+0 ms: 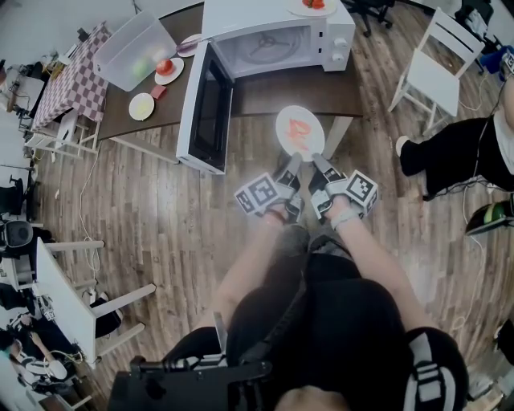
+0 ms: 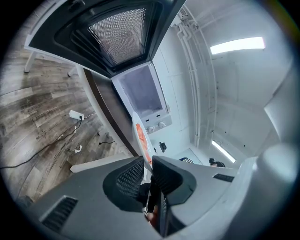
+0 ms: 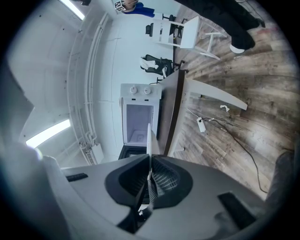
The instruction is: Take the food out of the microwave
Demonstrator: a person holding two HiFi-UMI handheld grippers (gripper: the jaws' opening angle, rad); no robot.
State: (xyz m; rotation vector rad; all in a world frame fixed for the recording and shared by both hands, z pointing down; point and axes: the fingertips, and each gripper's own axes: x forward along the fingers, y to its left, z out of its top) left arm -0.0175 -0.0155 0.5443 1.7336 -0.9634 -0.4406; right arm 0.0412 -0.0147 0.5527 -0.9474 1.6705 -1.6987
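Note:
A white plate (image 1: 299, 131) with red food hangs level in front of the dark table (image 1: 265, 92), out of the white microwave (image 1: 269, 40), whose door (image 1: 207, 108) stands swung open to the left. My left gripper (image 1: 293, 160) is shut on the plate's near rim, and my right gripper (image 1: 320, 160) is shut on the same rim just beside it. The left gripper view shows the plate (image 2: 140, 140) edge-on between the left gripper (image 2: 148, 164) pads. In the right gripper view the plate (image 3: 149, 140) is a thin white edge clamped in the right gripper (image 3: 150, 161), with the empty microwave cavity (image 3: 138, 117) behind.
A clear plastic tub (image 1: 135, 50) and two small plates (image 1: 169, 71) (image 1: 141, 106) sit on the table's left end. Another plate of food (image 1: 313, 6) rests on the microwave. A white chair (image 1: 438, 64) and a seated person (image 1: 458, 152) are at the right.

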